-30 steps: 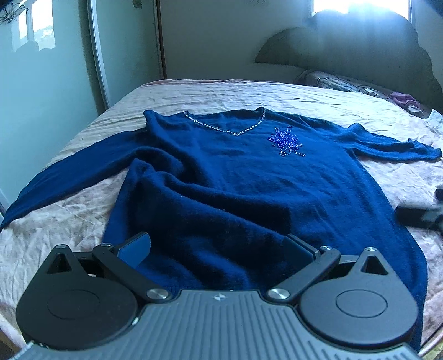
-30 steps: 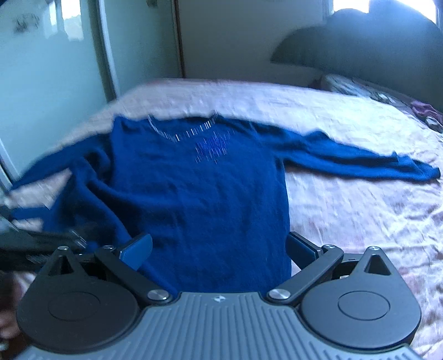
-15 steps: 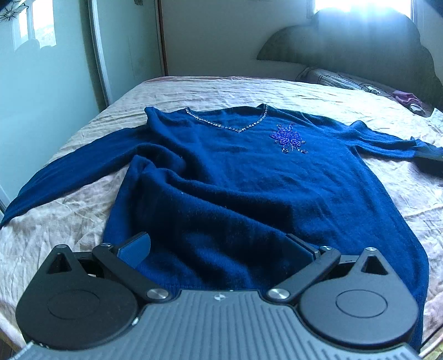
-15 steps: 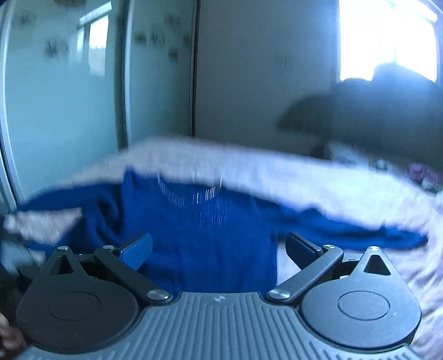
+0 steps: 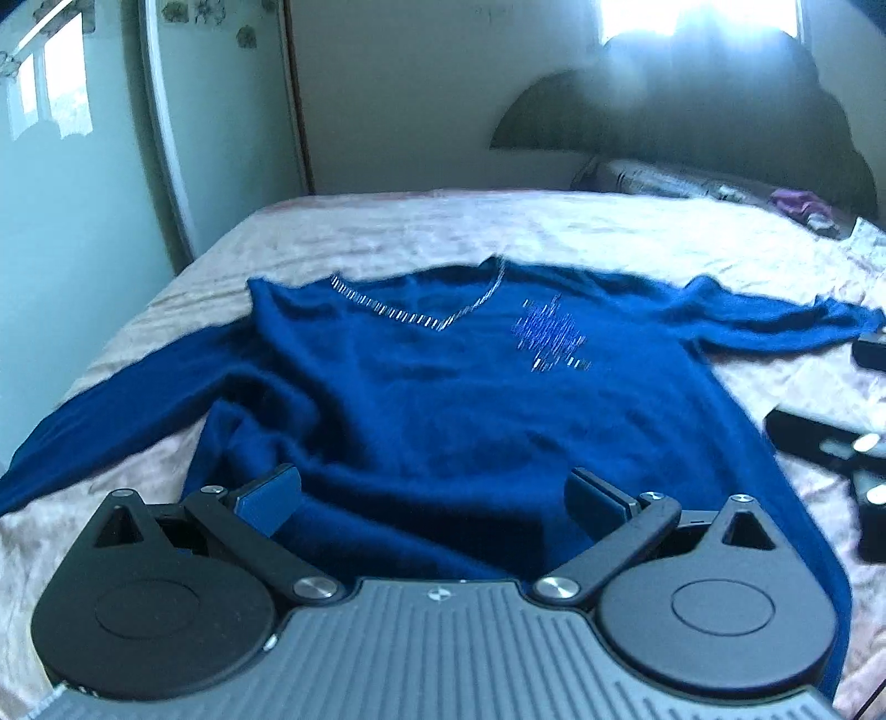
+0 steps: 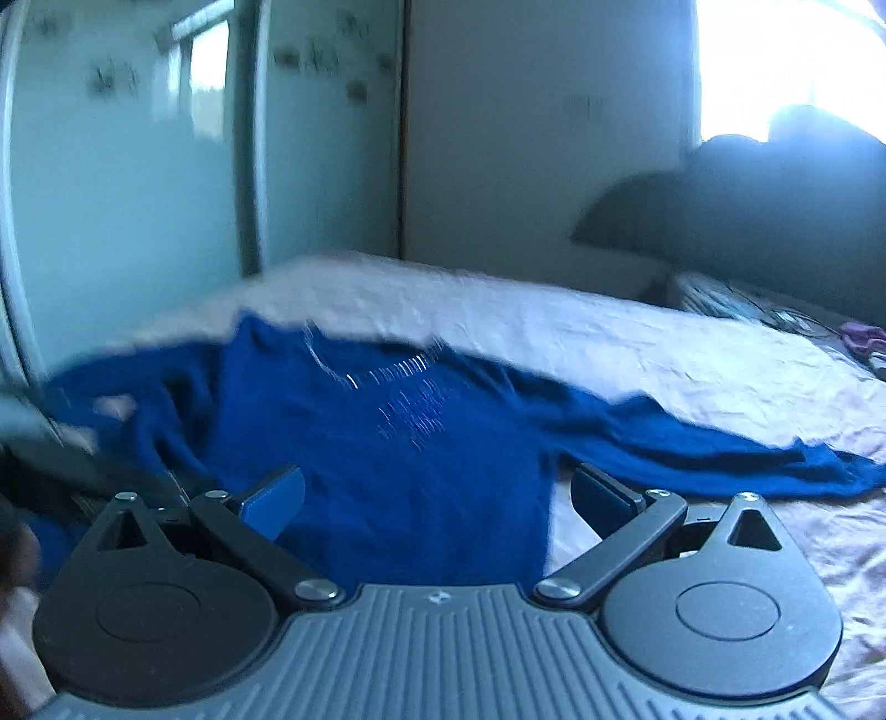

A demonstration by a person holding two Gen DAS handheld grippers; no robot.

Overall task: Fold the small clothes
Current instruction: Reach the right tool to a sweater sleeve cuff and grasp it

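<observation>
Your left claw (image 5: 434, 501) and right claw (image 6: 437, 498) are both spread wide, holding nothing. The blue sweater (image 5: 454, 410) lies flat on the bed (image 5: 443, 232) just ahead of them.

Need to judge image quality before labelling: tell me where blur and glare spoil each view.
Left wrist view: window glare washes the headboard; the sweater beading smears into streaks. Right wrist view: heavier motion blur over sweater and bed, window blown out; only the right gripper looks sharp.
</observation>
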